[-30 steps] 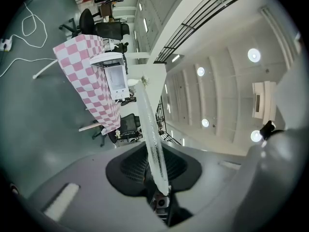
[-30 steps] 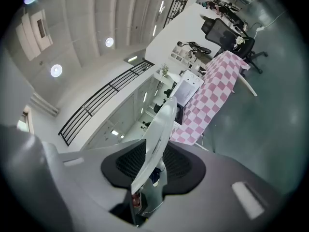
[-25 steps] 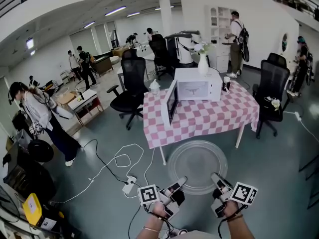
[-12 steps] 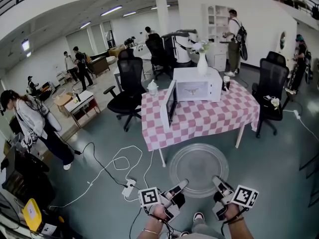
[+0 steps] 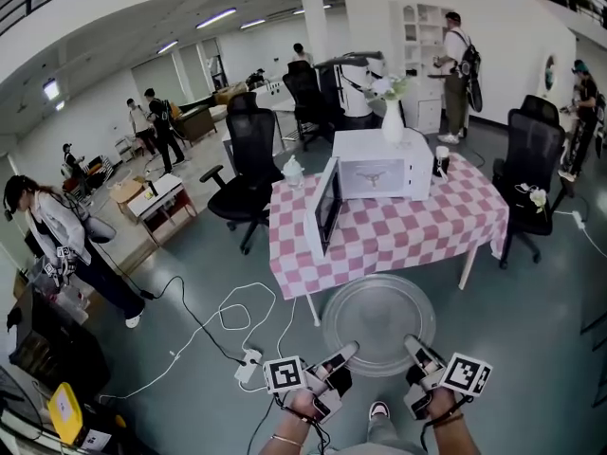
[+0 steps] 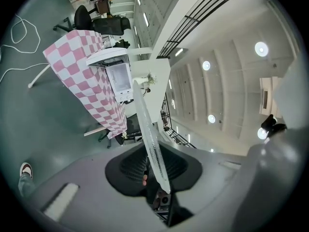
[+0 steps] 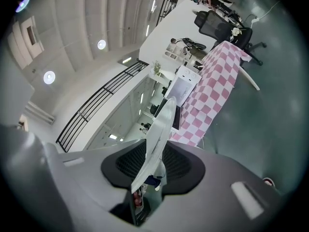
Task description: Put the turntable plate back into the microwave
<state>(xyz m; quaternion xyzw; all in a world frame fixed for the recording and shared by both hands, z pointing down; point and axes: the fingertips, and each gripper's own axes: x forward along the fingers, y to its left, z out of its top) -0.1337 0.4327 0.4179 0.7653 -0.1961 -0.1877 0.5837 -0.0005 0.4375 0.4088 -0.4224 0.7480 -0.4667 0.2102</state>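
No legible text, no readable labels or numbers

The right tongs (image 7: 152,167) clamp the glass turntable plate (image 7: 159,133) edge-on, the microwave (image 7: 186,84) on its checked table (image 7: 213,85) beyond.

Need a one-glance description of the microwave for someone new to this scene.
Find the table with the pink-and-white checked cloth in the middle of the room. The microwave sits toward its far side. It is the only big white box there, its dark-windowed door swung open toward the camera.
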